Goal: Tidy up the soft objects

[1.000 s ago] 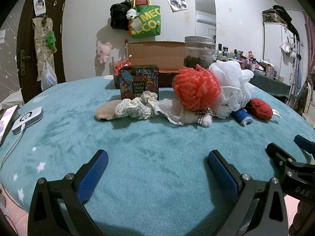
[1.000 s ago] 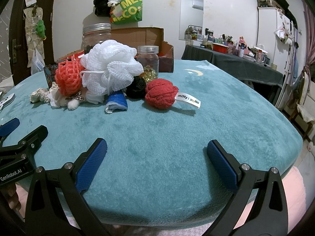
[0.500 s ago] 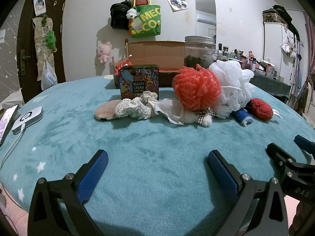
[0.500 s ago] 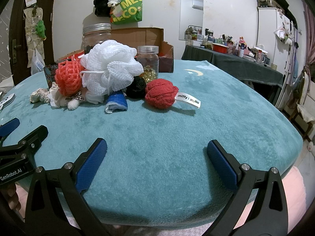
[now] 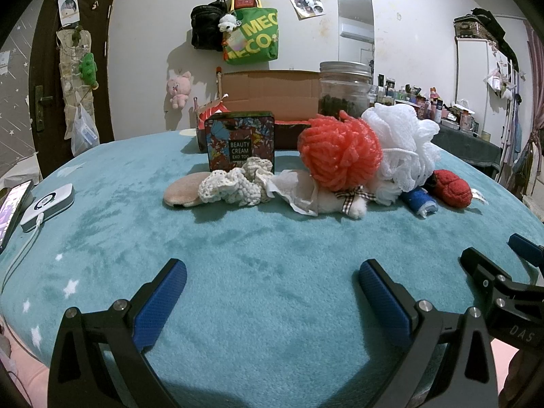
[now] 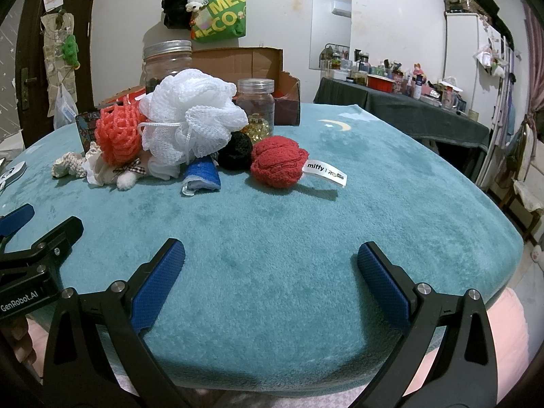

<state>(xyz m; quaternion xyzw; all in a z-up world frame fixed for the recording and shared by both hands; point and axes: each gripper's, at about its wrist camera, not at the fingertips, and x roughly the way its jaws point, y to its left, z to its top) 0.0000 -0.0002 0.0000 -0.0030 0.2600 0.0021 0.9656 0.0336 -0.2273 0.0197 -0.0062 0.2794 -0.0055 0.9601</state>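
On the teal plush blanket (image 6: 340, 224), mid-surface: one clustered row of soft goods.
- Tan pad (image 5: 180, 194), leftmost, touching cream crochet piece (image 5: 234, 185).
- White crumpled cloth (image 5: 295, 190) under orange mesh pouf (image 5: 340, 156); plaid bow beneath.
- White mesh pouf (image 6: 190, 115), leaning on the orange one.
- Blue roll (image 6: 202, 176), black puff (image 6: 235, 152), red knit ball (image 6: 277, 161) with white tag, at the row's right end.

Behind the row: patterned tin (image 5: 239, 142), large glass jar (image 5: 343, 90), small jar (image 6: 255, 103), cardboard box (image 5: 272, 95).

Left edge: white device (image 5: 47, 205) with cable, phone beside it.

Left gripper (image 5: 272, 284): tongs spread wide, empty, over bare blanket near the front edge. Right gripper (image 6: 270, 280): likewise spread, empty. Open blanket lies between both grippers and the row; broad clear stretch right of the red ball to the blanket's edge.
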